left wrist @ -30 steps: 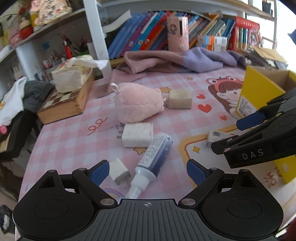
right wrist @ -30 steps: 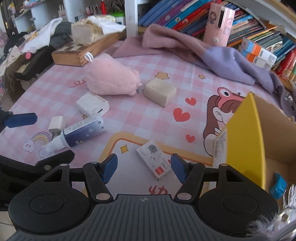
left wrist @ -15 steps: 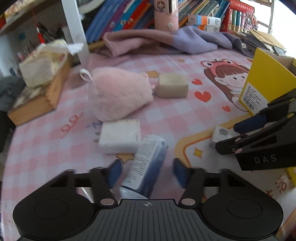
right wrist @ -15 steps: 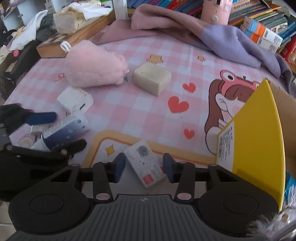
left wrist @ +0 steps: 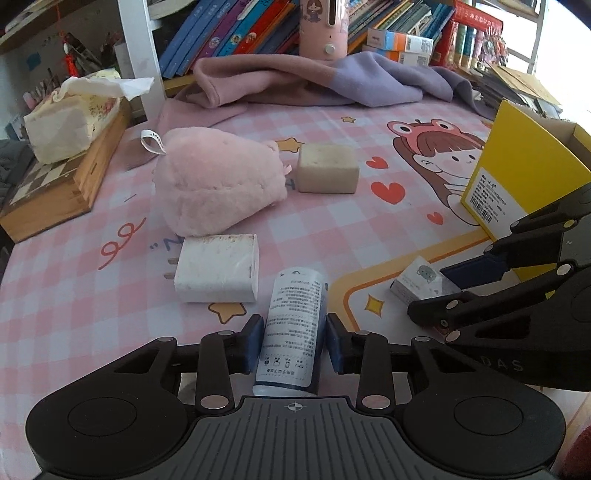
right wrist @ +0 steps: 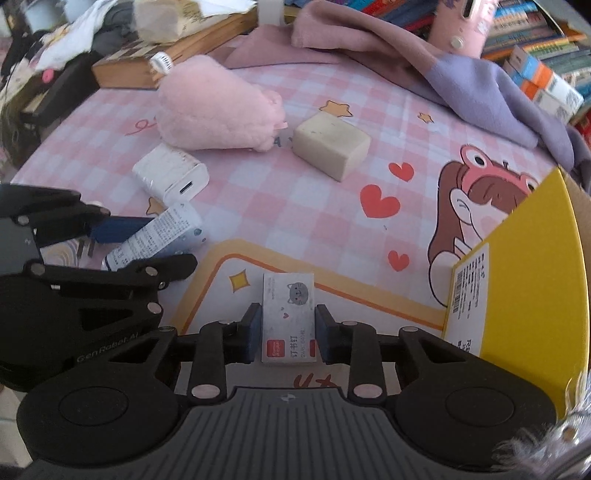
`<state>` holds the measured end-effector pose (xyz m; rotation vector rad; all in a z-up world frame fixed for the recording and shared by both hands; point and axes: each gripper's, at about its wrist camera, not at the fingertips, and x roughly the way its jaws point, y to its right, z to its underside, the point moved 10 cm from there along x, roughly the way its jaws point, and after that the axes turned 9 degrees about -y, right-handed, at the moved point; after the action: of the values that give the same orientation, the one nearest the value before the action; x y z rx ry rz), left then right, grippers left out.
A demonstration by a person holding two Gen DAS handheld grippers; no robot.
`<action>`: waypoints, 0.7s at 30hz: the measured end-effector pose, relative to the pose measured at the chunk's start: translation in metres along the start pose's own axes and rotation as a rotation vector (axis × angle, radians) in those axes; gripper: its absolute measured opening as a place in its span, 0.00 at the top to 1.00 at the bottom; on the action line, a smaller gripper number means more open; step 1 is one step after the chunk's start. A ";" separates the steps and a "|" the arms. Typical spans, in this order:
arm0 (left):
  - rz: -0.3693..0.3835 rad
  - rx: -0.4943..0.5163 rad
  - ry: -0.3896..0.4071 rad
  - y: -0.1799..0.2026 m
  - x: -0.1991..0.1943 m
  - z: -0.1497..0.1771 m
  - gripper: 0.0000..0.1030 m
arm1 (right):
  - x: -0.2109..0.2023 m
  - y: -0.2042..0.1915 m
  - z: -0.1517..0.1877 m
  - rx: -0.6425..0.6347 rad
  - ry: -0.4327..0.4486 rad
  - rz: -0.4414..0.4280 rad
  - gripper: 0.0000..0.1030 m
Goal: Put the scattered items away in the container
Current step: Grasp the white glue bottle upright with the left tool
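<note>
My left gripper (left wrist: 294, 341) is shut on a white and blue spray bottle (left wrist: 293, 325) lying on the pink checked tablecloth; it also shows in the right wrist view (right wrist: 159, 238). My right gripper (right wrist: 283, 334) is shut on a small white staple box (right wrist: 288, 312) with a cat picture, seen in the left wrist view (left wrist: 421, 280) too. The yellow cardboard box (right wrist: 517, 266) stands open at the right. A white charger (left wrist: 218, 267), a beige block (left wrist: 327, 168) and a pink plush (left wrist: 218, 179) lie farther back.
A wooden chess box (left wrist: 59, 184) with a tissue pack (left wrist: 70, 118) sits at the left. A pink and purple garment (left wrist: 314, 79) lies at the back before a bookshelf (left wrist: 258, 26). A small white plug (right wrist: 86, 249) lies by the left gripper.
Both grippers moved forward and down and closed: the left on the spray bottle, the right on the staple box.
</note>
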<state>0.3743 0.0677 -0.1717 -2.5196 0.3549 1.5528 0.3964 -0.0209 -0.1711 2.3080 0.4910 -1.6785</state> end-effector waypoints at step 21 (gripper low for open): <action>0.090 -0.171 0.128 -0.007 -0.080 0.026 0.70 | -0.061 -0.026 0.016 0.037 0.150 -0.100 0.73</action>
<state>0.3189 0.0902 -0.1115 -2.7788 0.3705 1.5175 0.3551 -0.0108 -0.1183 2.4872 0.6203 -1.5761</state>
